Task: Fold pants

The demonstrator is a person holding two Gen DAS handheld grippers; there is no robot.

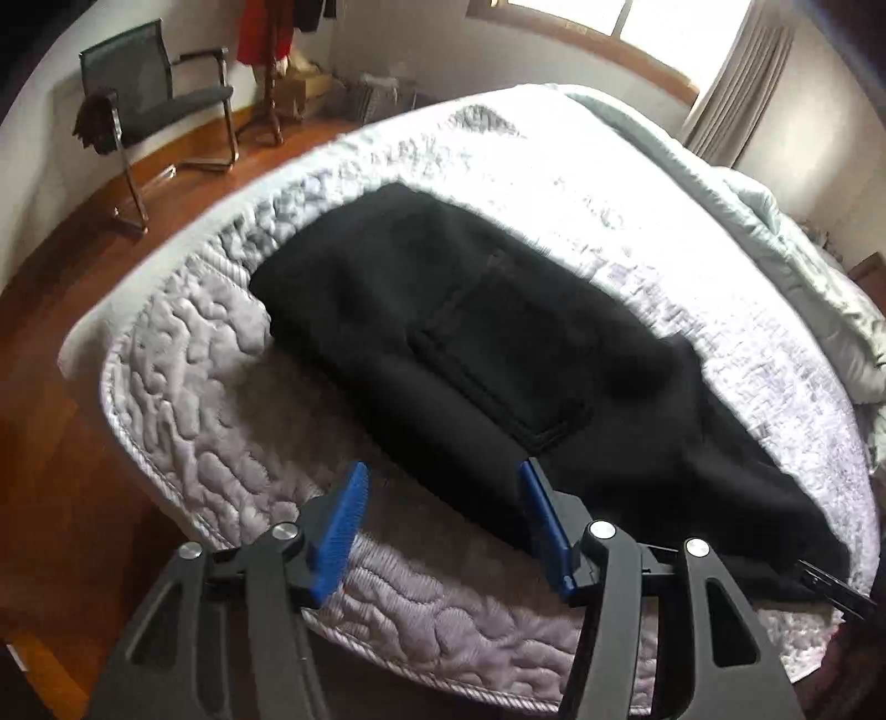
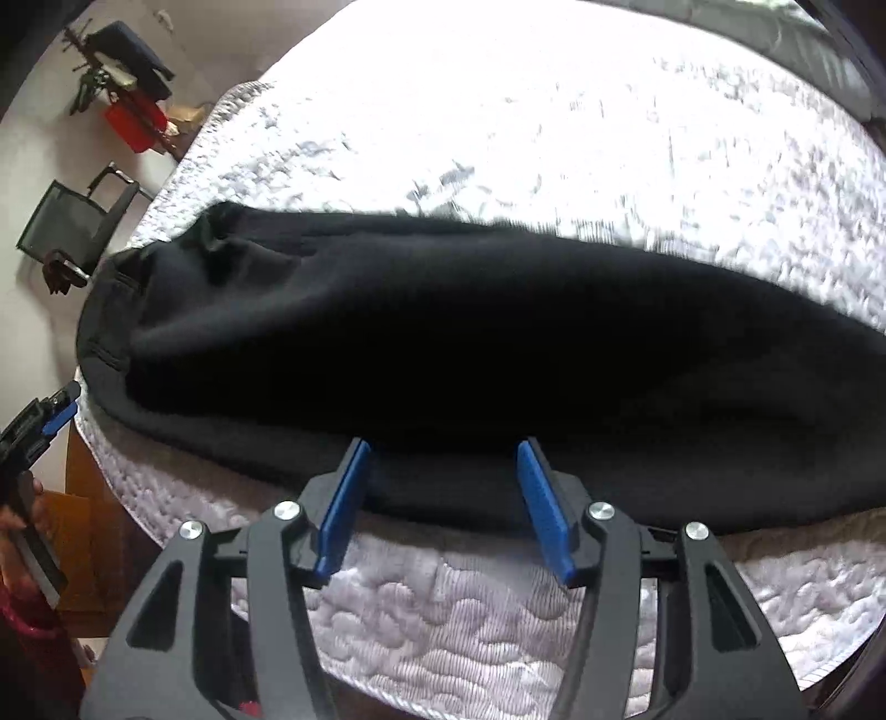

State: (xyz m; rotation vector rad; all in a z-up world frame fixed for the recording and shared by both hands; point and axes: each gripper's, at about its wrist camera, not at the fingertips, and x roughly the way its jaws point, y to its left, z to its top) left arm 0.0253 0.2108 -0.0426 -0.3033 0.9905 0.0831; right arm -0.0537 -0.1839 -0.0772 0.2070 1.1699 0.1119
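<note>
Black pants [image 1: 470, 354] lie flat along the near edge of a quilted white mattress [image 1: 188, 365], back pocket facing up. My left gripper [image 1: 443, 476] is open and empty, hovering just above the near hem of the waist end. In the right wrist view the pants [image 2: 470, 343] stretch across the mattress [image 2: 432, 620]. My right gripper [image 2: 443, 451] is open and empty at the near edge of the cloth, its blue pads on either side of that edge. The left gripper also shows at the left edge of the right wrist view [image 2: 52, 415].
A wooden floor [image 1: 66, 443] runs around the bed's corner. A black chair [image 1: 149, 99] and a coat stand with a red garment [image 1: 266, 50] stand by the far wall. A rumpled pale duvet [image 1: 803, 266] lies at the bed's far right, under a bright window [image 1: 637, 22].
</note>
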